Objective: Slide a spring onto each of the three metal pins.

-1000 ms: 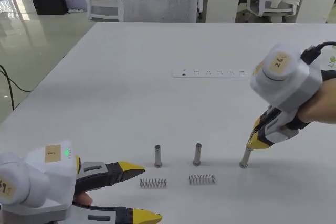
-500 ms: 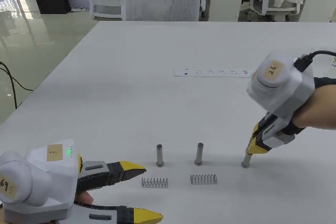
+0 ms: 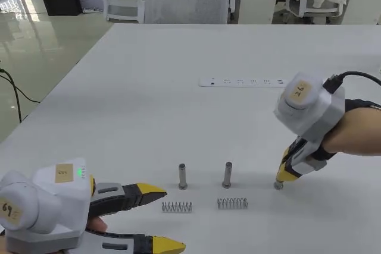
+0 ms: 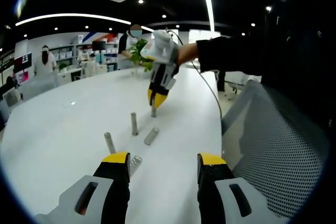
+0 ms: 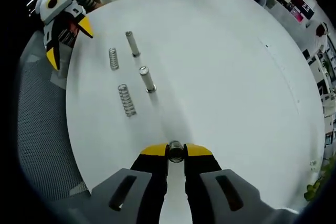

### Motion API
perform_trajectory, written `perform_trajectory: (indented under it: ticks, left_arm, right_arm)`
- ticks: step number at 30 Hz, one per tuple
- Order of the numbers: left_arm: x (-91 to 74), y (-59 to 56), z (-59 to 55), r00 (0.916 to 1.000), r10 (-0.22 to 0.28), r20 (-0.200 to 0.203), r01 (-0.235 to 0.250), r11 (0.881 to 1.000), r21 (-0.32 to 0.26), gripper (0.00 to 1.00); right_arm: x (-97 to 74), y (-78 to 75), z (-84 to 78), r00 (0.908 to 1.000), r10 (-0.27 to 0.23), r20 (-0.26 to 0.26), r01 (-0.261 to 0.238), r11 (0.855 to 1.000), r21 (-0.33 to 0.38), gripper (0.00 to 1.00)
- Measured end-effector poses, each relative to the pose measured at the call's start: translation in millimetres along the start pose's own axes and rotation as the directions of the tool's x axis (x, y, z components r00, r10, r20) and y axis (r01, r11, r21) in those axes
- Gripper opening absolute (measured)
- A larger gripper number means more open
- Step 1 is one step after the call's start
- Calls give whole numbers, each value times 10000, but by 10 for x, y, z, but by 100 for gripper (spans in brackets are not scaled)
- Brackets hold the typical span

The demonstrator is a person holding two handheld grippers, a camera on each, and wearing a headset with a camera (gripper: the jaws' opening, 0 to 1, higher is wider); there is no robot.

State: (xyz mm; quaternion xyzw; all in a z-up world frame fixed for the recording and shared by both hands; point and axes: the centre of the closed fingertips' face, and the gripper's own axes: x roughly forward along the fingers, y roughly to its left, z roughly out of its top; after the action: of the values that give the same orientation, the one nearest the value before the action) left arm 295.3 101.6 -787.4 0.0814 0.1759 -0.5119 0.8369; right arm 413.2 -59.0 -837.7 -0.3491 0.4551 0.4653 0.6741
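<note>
Three metal pins stand in a row near the table's front: left pin [image 3: 182,176], middle pin [image 3: 227,175], right pin [image 3: 278,185]. Two loose springs [image 3: 177,207] [image 3: 232,204] lie flat just in front of the left and middle pins. My right gripper [image 3: 287,175] reaches down over the right pin. In the right gripper view its jaws are shut on a small round metal coil, the third spring [image 5: 175,151], at that pin's top. My left gripper [image 3: 161,218] rests open at the front left, short of the left spring [image 4: 135,163], with nothing between its jaws.
A white power strip [image 3: 244,82] lies flat further back on the white table [image 3: 149,87]. Office chairs [image 3: 184,4] stand beyond the far edge. A mesh chair [image 4: 278,150] is close to the table's near edge.
My right gripper has sunk lower over the right pin, so less of the pin shows beneath it. The left gripper, both loose springs and the other pins stay put.
</note>
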Motion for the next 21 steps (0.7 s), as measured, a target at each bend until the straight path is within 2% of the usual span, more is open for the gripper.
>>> perform_trajectory:
  ticks: [12,21]
  left_arm:
    - [8,-5,-1,10000,1,-3,-1,10000,-5,45]
    - [10,-7,-1,10000,-3,-8,3,10000,-12,45]
  right_arm:
    - [126,-20,-36,10000,37,-85,-37,10000,19,9]
    - [159,-23,-63,9999,16,-126,-16,10000,-37,9]
